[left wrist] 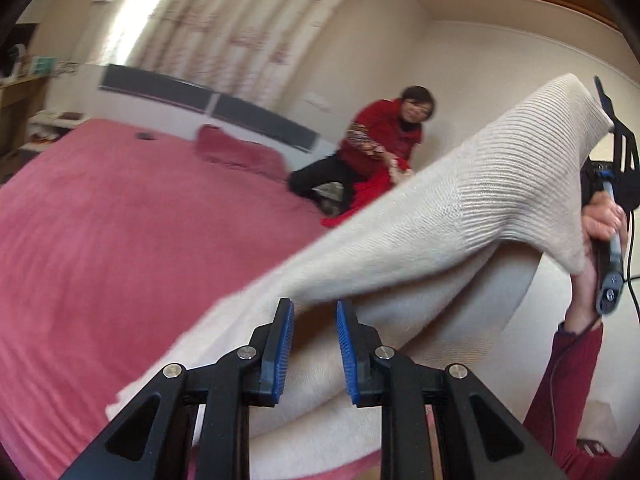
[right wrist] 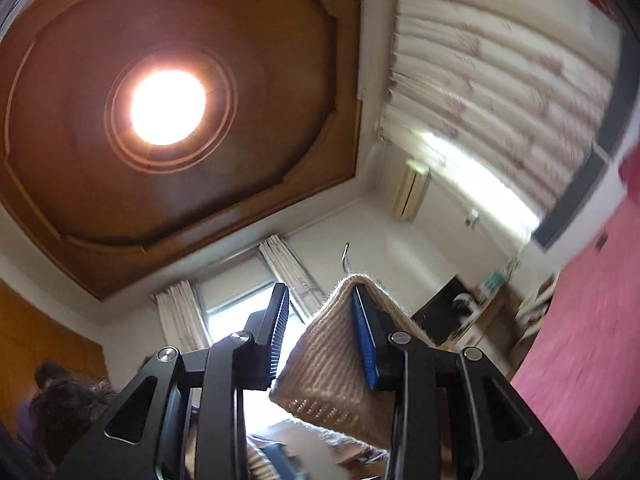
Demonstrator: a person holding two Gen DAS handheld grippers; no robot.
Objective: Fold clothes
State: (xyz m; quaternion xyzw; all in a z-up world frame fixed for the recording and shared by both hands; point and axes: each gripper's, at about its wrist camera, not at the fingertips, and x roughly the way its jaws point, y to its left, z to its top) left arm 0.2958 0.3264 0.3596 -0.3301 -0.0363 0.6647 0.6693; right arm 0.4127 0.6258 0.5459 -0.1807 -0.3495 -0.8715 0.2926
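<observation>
The left gripper (left wrist: pixel 314 354) is empty, jaws narrow; the sweater (left wrist: pixel 460 208), draped over one right-gripper (right wrist: pixel 320 336) jaw, should be laid flat on the bed (left wrist: pixel 100 240).

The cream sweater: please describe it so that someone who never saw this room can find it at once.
Look at the wide pink bed. Across its near corner stretches the cream sweater, one end lifted high by the right gripper. Its pale ribbed knit sets it apart from the red cloth lying behind it.
</observation>
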